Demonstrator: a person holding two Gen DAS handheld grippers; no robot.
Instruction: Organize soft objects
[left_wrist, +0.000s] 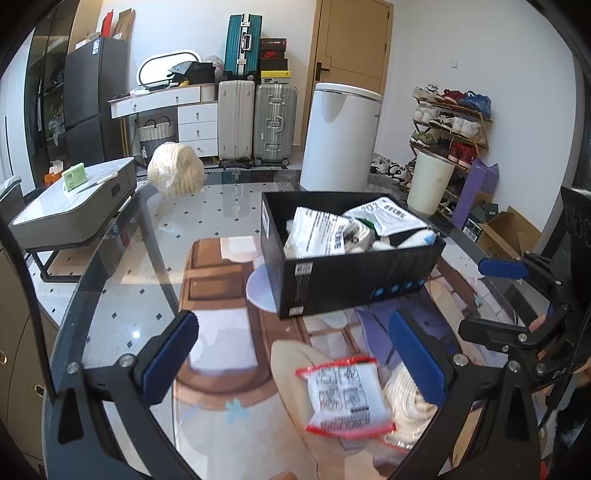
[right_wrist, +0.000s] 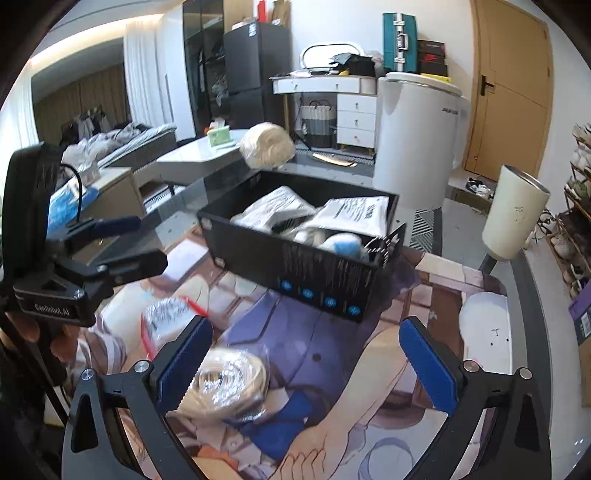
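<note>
Both sets of fingers stand wide with nothing between the pads. Our left gripper (left_wrist: 291, 354) hangs over the tabletop (left_wrist: 147, 295); the red-edged packet (left_wrist: 345, 398) lies just ahead of and below its fingers, nearer the right-hand pad, long axis running roughly away from us. The bagged rope coil (left_wrist: 410, 406) sits just beside that packet, under the same pad. From our right gripper (right_wrist: 306, 362), the coil (right_wrist: 229, 384) lies at the left-hand pad, nearly touching it, the packet (right_wrist: 170, 325) beyond it to the left. The black box (left_wrist: 354, 273), already part-filled with soft packets, waits ahead of both. We judge the left hand nearer the packet, the right hand nearer the coil.
</note>
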